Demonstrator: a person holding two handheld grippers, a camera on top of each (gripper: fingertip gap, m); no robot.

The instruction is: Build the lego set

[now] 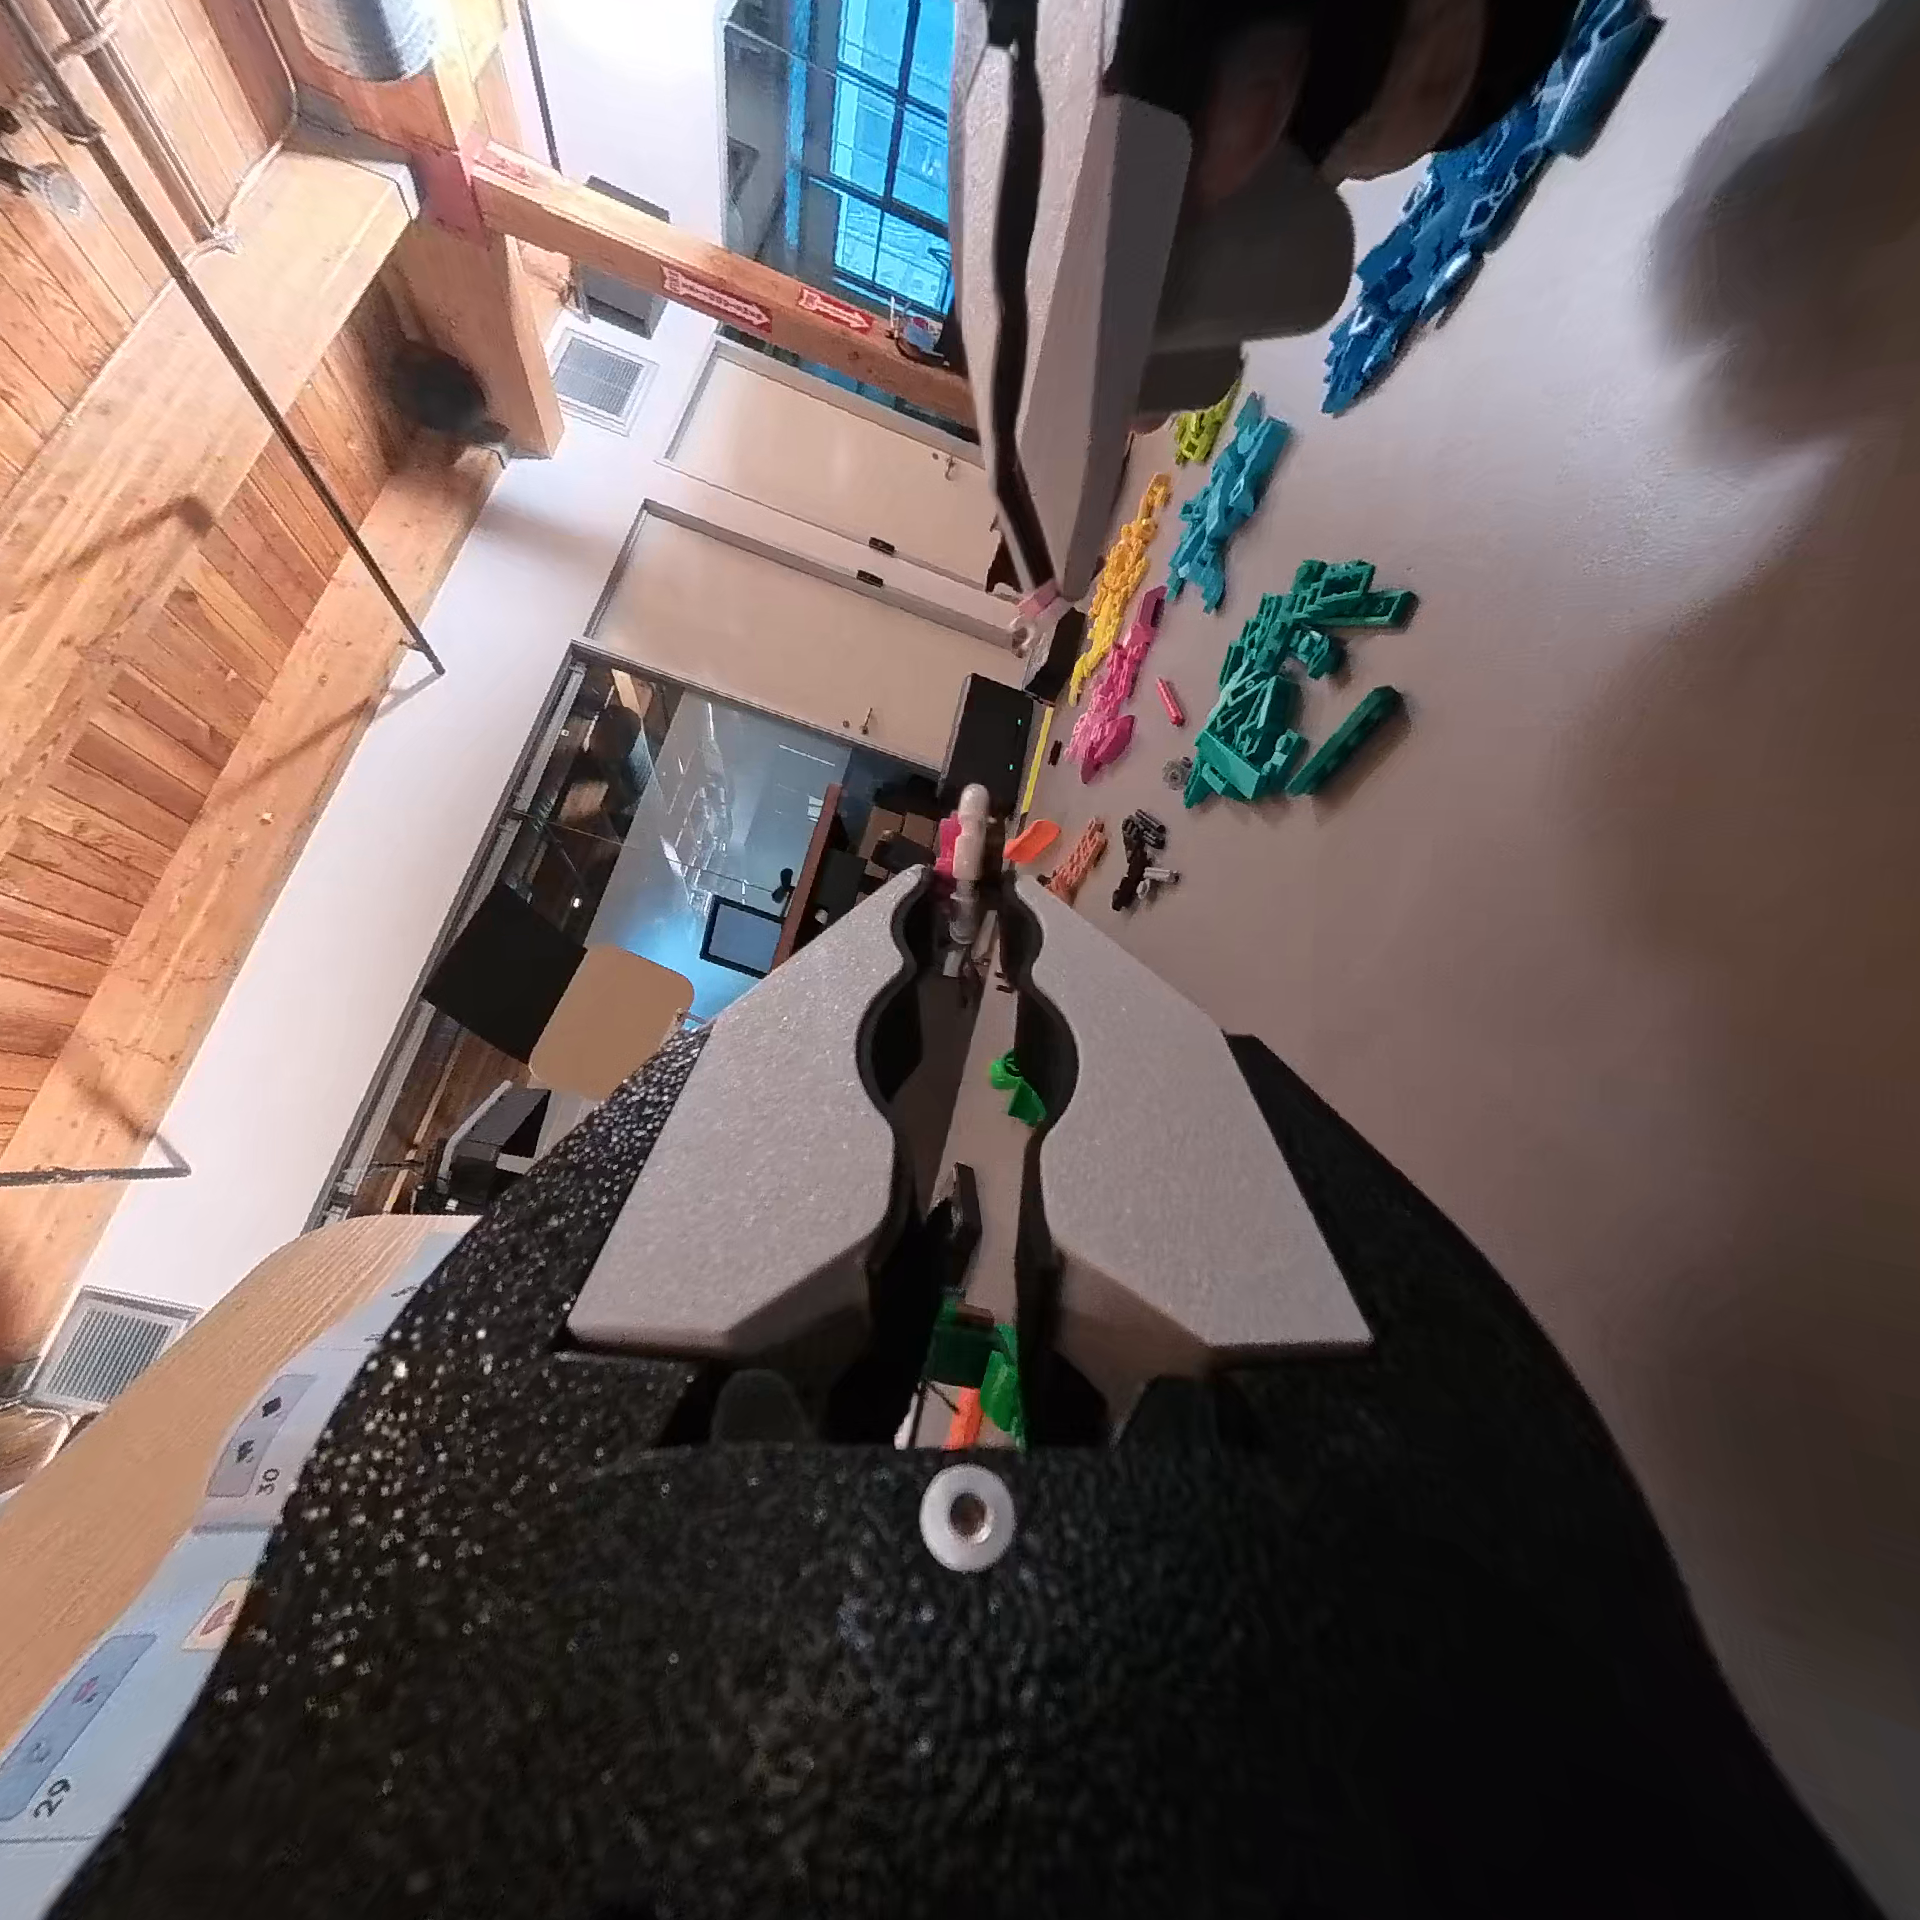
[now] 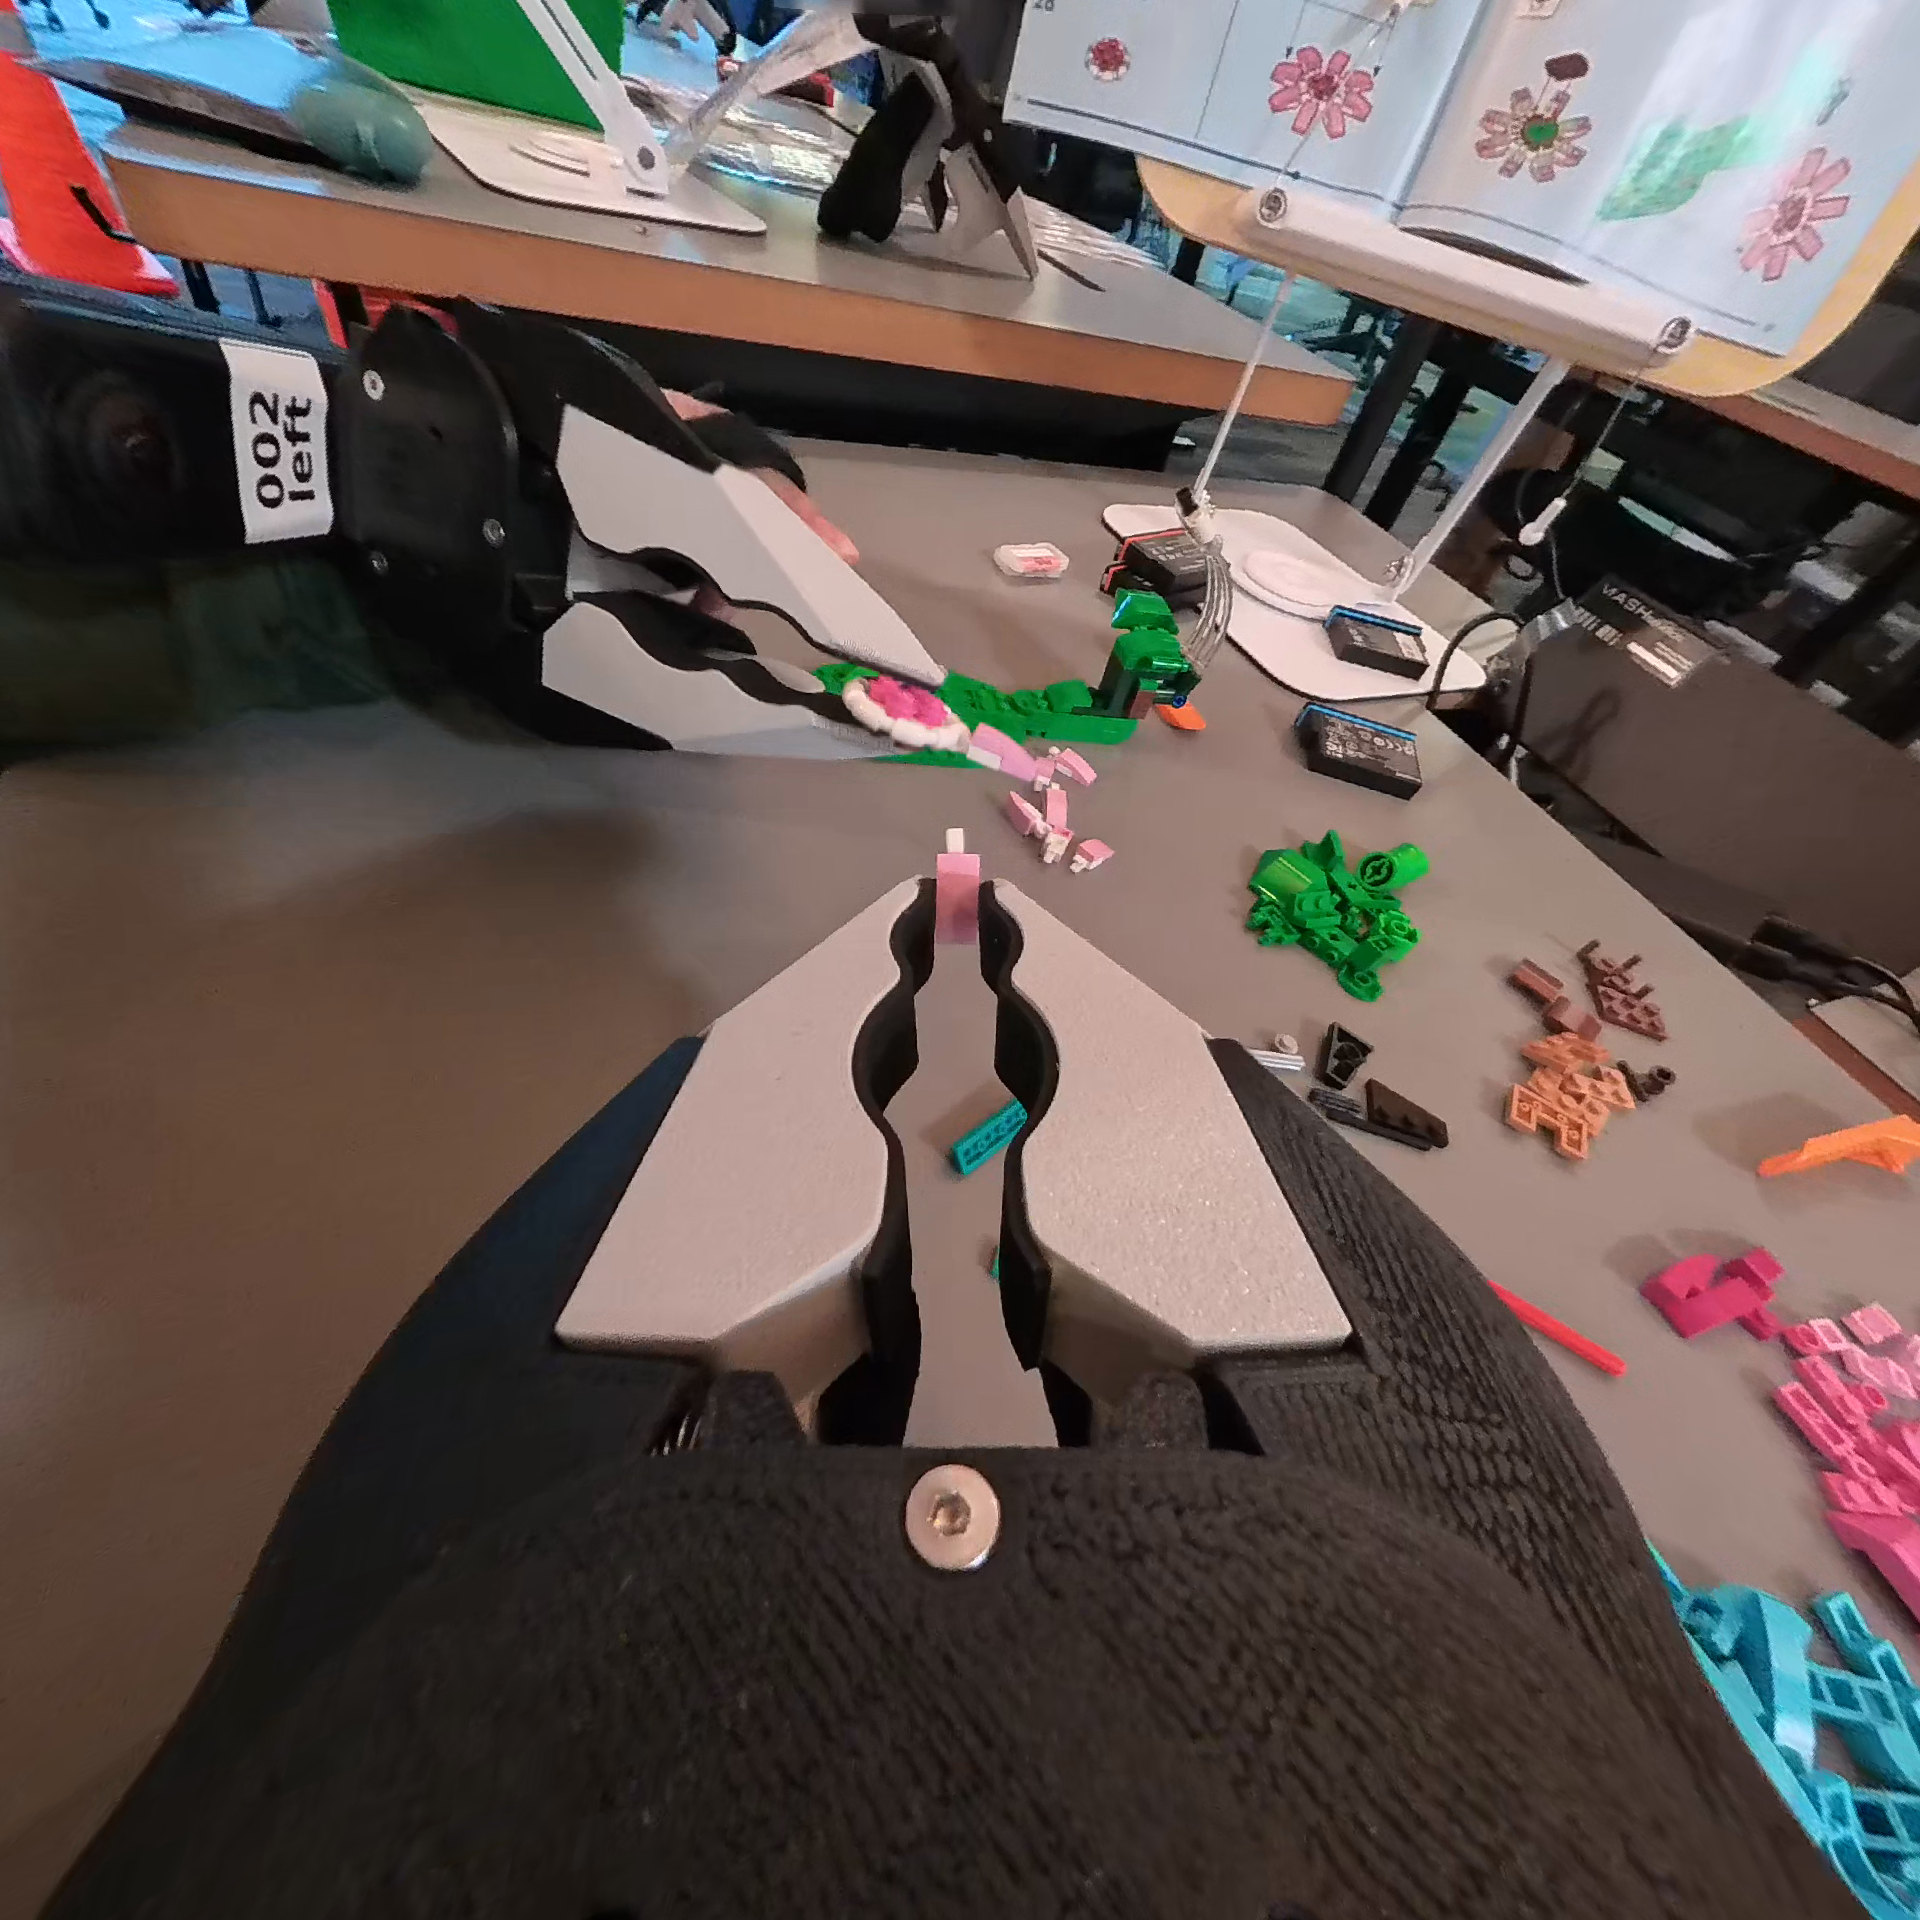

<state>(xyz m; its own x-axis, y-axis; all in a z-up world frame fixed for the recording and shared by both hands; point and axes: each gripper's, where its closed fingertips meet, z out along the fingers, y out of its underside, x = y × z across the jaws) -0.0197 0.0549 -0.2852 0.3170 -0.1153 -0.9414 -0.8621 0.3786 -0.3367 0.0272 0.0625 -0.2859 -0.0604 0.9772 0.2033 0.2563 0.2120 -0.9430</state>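
Observation:
My left gripper (image 1: pixel 966 894) is rolled on its side and shut on a white-and-pink flower piece (image 1: pixel 971 831). In the right wrist view the same gripper (image 2: pixel 914 707) holds this flower (image 2: pixel 904 712) just above the green lego build (image 2: pixel 1049 701) on the grey table (image 2: pixel 416 935). My right gripper (image 2: pixel 956 894) is shut on a small light pink petal piece (image 2: pixel 958 883), held above the table short of several loose pink petals (image 2: pixel 1049 810). The right gripper's fingers (image 1: pixel 1081 312) show at the top of the left wrist view.
Sorted brick piles lie on the table: green (image 2: pixel 1335 914), brown and orange (image 2: pixel 1574 1070), magenta and pink (image 2: pixel 1829 1392), teal (image 2: pixel 1808 1704). An open instruction booklet (image 2: pixel 1455 135) stands on a holder at the back right. Black battery packs (image 2: pixel 1361 743) lie behind the build. About 6 cm separates my left fingertips from my right.

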